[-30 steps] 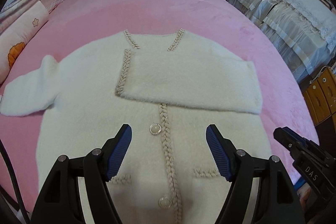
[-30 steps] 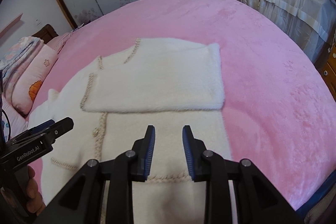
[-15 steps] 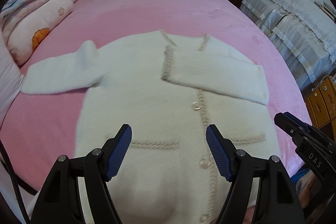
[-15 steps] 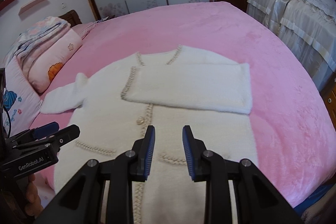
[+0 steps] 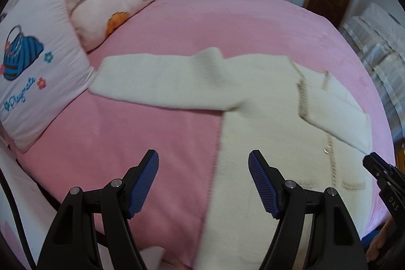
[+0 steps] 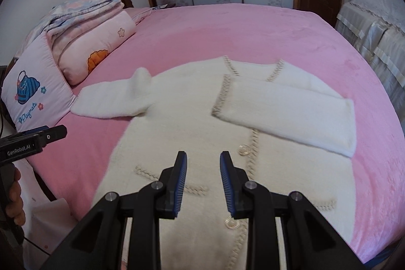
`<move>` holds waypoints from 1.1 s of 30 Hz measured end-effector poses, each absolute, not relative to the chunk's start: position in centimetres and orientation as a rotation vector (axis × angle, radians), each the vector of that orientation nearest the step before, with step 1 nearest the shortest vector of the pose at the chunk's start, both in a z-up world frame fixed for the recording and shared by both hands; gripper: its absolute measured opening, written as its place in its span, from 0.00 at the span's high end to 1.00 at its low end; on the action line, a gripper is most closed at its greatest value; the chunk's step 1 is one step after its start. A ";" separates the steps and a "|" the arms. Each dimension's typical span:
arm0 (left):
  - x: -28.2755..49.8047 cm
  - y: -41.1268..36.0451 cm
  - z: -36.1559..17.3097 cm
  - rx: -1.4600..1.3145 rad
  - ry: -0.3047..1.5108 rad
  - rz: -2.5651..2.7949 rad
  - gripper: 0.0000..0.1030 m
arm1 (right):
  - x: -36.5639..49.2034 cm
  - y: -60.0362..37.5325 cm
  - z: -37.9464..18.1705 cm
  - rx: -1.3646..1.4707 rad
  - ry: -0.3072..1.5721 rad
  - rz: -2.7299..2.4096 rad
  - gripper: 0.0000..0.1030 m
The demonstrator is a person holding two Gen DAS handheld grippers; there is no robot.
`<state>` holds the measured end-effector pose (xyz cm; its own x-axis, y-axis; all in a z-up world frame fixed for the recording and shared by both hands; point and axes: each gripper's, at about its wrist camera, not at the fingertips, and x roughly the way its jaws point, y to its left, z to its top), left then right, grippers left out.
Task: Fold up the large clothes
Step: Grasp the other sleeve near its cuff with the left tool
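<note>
Above a pink bed (image 6: 253,29), the left gripper (image 5: 203,184) hangs wide open and empty; the right gripper (image 6: 203,181), narrowly parted, apparently holds nothing. The white cardigan (image 6: 192,123) lies flat, hem nearest, collar away, one sleeve folded across its chest.

A white cardigan (image 5: 273,123) lies flat on the pink bed (image 5: 202,24), one sleeve stretched toward the pillow (image 5: 38,72). The left gripper (image 5: 203,168) hovers wide open above the bed's near edge.
</note>
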<state>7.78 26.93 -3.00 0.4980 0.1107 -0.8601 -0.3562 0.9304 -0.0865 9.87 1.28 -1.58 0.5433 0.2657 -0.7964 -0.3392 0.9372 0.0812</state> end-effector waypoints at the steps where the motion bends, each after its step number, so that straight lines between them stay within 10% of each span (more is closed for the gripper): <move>1: 7.9 28.3 -3.4 -0.282 1.018 0.301 0.30 | 10.2 2.0 -1.5 -0.091 0.924 0.362 0.74; 15: 13.3 48.2 -12.4 -0.647 1.074 0.436 0.30 | 14.5 10.6 -4.5 -0.172 0.935 0.416 0.74; 33: 21.4 52.4 -22.6 -0.810 1.171 0.219 0.32 | 22.4 13.4 -11.4 -0.158 0.991 0.340 0.74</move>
